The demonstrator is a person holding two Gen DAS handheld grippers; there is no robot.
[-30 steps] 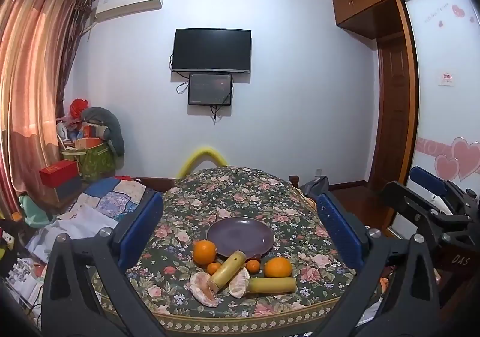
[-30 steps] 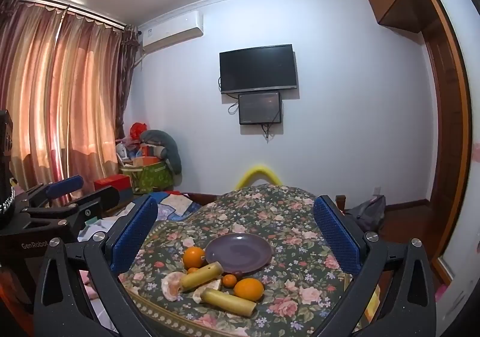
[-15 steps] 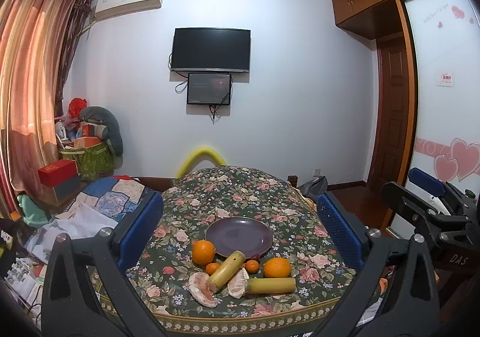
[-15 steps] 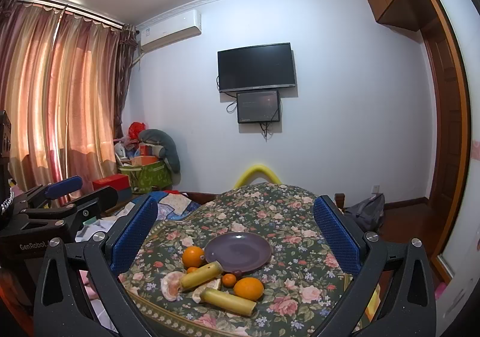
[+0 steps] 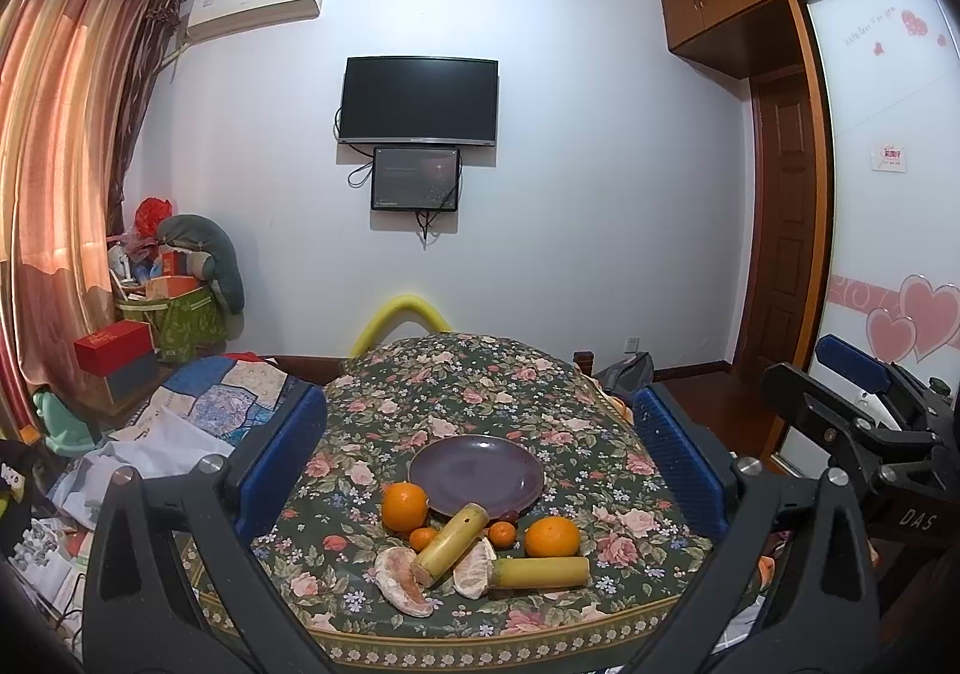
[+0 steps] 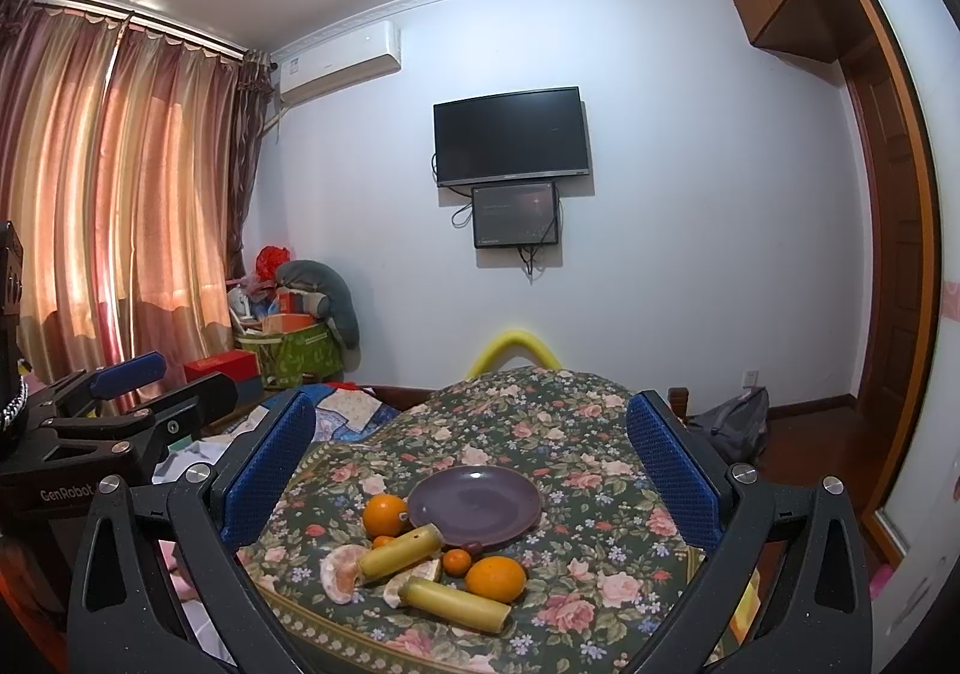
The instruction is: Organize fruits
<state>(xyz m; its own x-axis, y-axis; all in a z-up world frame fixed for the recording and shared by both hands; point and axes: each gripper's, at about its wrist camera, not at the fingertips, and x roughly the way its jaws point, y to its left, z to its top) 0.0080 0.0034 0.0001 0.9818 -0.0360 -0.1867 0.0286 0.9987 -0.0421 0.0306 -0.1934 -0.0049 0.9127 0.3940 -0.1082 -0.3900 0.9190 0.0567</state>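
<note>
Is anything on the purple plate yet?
Nothing lies on the purple plate; its whole top shows bare. The oranges and yellow sticks lie on the cloth beside it. A small dark thing at its near rim is partly hidden.

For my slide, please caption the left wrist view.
Open left gripper facing an empty purple plate with oranges beside it.
</note>
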